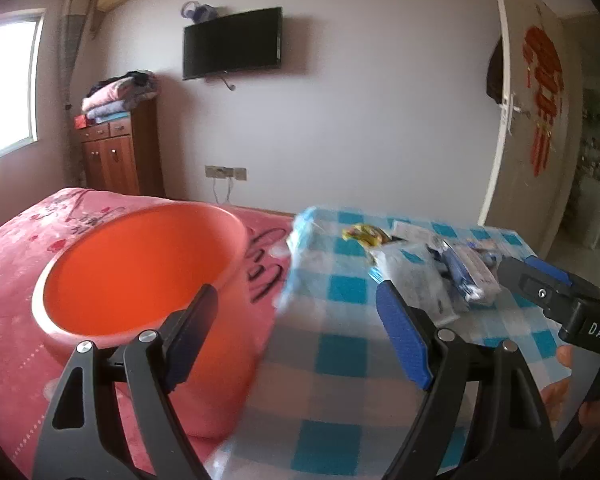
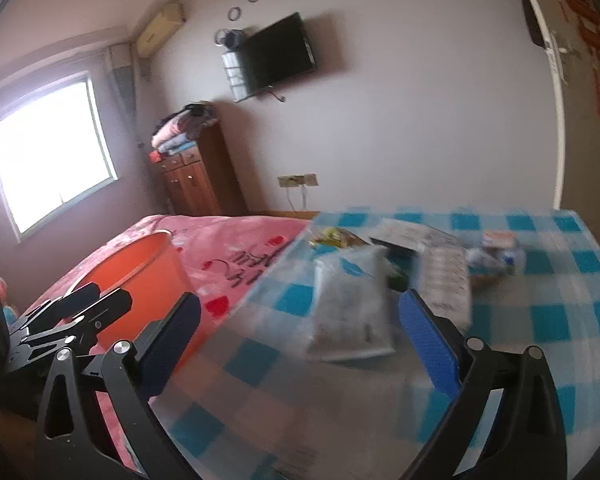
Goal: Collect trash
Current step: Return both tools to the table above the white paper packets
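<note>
Two grippers spread wide and empty, left gripper [image 1: 296, 332] beside orange bin [image 1: 140, 272], right gripper [image 2: 300, 344] above wrappers [image 2: 352, 304]

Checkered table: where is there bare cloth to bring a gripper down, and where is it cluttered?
The checkered table is bare along its near edge, between the grey packet and the camera, and on its right side. The far middle is crowded: grey packet, yellow wrapper and blue-white wrappers lie close together. The orange bucket borders the left edge.
</note>
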